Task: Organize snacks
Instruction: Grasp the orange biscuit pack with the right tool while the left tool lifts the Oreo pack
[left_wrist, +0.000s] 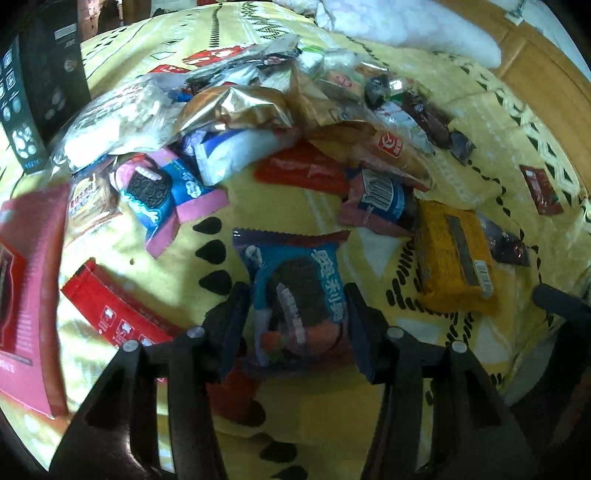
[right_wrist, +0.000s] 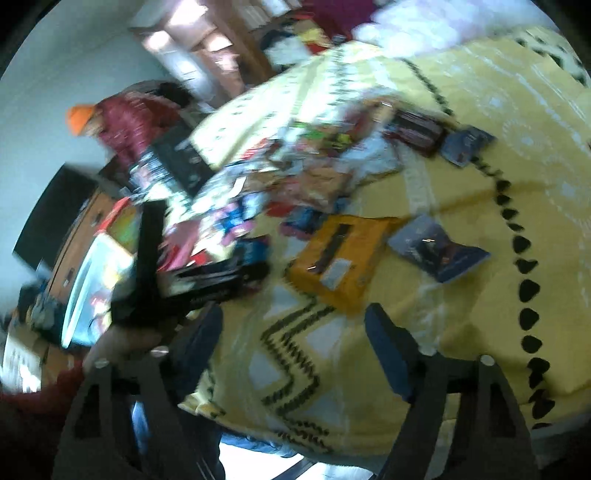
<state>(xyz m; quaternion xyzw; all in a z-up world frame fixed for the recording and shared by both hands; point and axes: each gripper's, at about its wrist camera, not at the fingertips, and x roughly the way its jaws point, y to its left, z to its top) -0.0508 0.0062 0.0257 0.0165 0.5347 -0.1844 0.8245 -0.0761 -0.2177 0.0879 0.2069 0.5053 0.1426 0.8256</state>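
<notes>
At lower centre, the blue cookie packet (left_wrist: 295, 295) is clamped by the left gripper (left_wrist: 297, 314); grip should be kept square. Right gripper (right_wrist: 295, 332) is spread, empty.

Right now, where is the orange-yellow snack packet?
In the left wrist view the orange-yellow packet lies on the yellow blanket, right of the blue cookie packet and beside a small dark packet.

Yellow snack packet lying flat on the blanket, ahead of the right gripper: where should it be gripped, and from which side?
Across its short width, near the middle, coming down from above. The yellow snack packet lies flat and clear of the pile, both long edges free. The right gripper is open and empty just short of it, so a short forward reach should do.
</notes>
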